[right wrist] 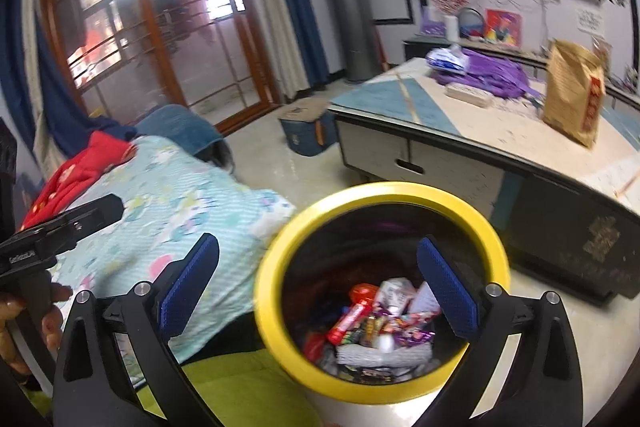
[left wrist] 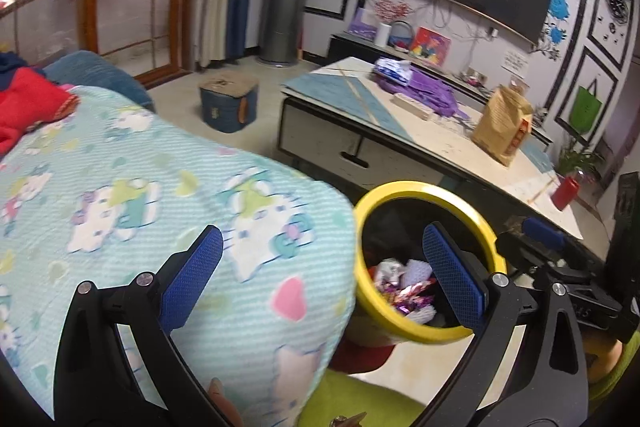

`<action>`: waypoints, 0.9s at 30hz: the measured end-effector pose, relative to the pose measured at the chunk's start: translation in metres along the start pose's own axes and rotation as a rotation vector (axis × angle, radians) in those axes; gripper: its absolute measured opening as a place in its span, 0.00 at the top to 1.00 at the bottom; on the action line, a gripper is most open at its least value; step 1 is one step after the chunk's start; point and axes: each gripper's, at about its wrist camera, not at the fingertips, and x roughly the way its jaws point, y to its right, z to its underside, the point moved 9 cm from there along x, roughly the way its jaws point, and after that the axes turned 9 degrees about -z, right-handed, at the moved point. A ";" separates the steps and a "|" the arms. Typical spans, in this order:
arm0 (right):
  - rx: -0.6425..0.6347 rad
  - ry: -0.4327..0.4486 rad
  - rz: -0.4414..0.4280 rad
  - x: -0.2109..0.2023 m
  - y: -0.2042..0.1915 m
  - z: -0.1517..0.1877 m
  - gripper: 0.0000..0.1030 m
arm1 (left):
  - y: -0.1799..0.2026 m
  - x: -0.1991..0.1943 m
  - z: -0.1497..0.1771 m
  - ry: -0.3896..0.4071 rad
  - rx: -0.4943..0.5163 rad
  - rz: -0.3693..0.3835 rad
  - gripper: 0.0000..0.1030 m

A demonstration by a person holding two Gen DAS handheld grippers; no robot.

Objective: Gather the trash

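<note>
A bin with a yellow rim [left wrist: 416, 187] [right wrist: 380, 191] stands on the floor between the bed and the low table. Inside it lies a heap of sweet wrappers and crumpled paper [left wrist: 402, 289] [right wrist: 376, 319]. My left gripper [left wrist: 322, 233] is open with nothing between its blue pads. It spans the bed's edge and the near side of the bin. My right gripper [right wrist: 319, 242] is also open and empty, and hangs over the bin's mouth. The right gripper's blue finger [left wrist: 542, 231] shows at the right of the left wrist view. A hand holds the left gripper's body [right wrist: 60, 227] at the left of the right wrist view.
A light blue cartoon-cat blanket [left wrist: 160, 187] [right wrist: 180, 195] covers the bed left of the bin. The low table [left wrist: 400, 133] [right wrist: 500, 131] carries a brown paper bag [left wrist: 504, 123], purple cloth [left wrist: 424, 87] and a red bottle [left wrist: 566, 191]. A blue box stool [left wrist: 228, 103] sits on the floor beyond.
</note>
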 end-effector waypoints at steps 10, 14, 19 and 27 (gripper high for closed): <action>-0.050 0.064 -0.066 -0.014 -0.066 0.009 0.06 | -0.051 -0.050 0.010 0.102 -0.047 -0.106 0.11; -0.113 0.129 -0.053 -0.028 -0.086 0.008 0.06 | -0.062 -0.068 0.012 0.147 -0.058 -0.129 0.11; -0.134 0.207 -0.033 -0.048 -0.096 0.009 0.06 | -0.069 -0.094 0.018 0.222 -0.050 -0.160 0.11; -0.186 0.296 -0.002 -0.071 -0.107 0.009 0.06 | -0.075 -0.125 0.037 0.298 -0.030 -0.202 0.11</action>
